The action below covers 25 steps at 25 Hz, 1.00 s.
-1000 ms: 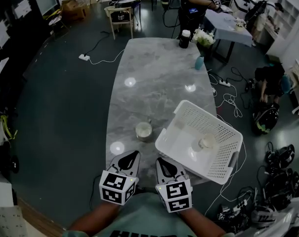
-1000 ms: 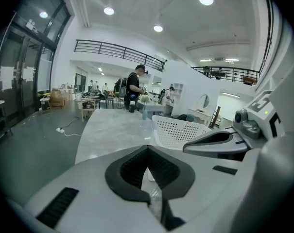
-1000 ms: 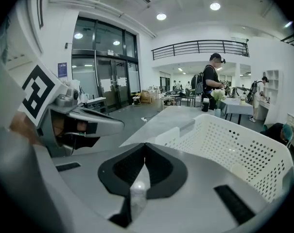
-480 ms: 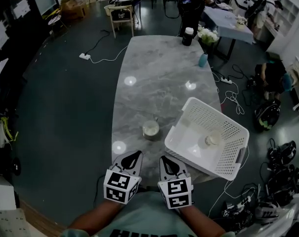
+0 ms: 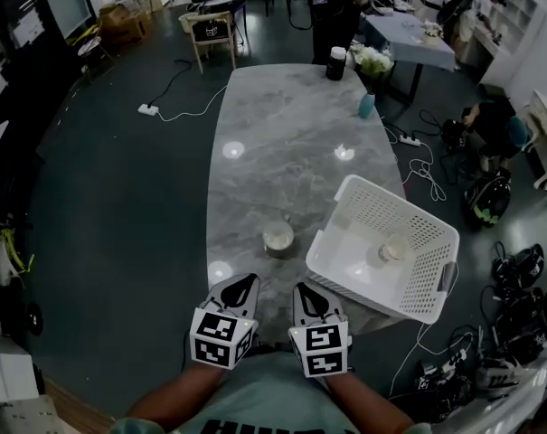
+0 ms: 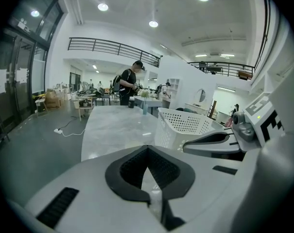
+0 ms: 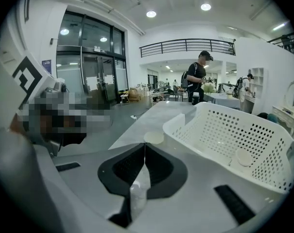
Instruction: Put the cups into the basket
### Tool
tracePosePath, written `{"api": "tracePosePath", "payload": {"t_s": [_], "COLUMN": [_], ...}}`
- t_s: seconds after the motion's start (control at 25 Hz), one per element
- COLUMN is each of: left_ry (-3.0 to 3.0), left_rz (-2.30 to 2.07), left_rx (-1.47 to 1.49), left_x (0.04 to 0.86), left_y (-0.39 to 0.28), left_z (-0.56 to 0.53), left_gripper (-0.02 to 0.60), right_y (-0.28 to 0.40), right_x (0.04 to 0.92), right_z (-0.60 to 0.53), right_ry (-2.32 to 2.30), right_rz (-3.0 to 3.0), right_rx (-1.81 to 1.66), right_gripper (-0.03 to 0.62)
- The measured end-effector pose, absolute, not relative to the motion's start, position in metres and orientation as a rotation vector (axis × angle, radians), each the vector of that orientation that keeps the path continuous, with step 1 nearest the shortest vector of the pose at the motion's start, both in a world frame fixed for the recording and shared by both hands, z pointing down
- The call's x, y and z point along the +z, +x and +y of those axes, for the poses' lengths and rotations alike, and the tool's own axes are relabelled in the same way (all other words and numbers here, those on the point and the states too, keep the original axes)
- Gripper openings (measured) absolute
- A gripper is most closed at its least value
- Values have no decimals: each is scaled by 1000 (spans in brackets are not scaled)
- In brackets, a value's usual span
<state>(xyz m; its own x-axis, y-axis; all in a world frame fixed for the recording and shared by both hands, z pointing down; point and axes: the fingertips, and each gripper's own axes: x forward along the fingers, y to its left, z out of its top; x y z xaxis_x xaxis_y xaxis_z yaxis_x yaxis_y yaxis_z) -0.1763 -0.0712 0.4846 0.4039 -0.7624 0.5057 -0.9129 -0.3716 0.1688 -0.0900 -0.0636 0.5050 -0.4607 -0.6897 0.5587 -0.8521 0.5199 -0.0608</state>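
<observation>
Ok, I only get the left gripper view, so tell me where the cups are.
Observer: One cup stands on the table, just left of the basket, hidden from you.
Operator: Look inside the basket.
Observer: A second cup already sits on its floor.
Operator: Report the right gripper.
Observer: It is shut, nothing between its jaws.
</observation>
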Motion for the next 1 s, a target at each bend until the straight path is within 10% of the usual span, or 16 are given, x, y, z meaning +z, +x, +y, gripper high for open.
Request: {"api": "tracePosePath", "payload": {"t_s": [0.48, 1.0], "left_ry": [2198, 2142], "left_rz": [-1457, -1469], "left_rx": [517, 554], "left_x": [528, 572], "left_y": [-204, -228], "left_z": [-98, -136], "left_gripper": [0, 0], "right_y": [-124, -146], "right_x": [538, 604], "right_z": [-106, -146], "right_ry": [1401, 1429], "right_rz": [-2234, -2124], "right_rx": [451, 483], "right_gripper": [24, 287]}}
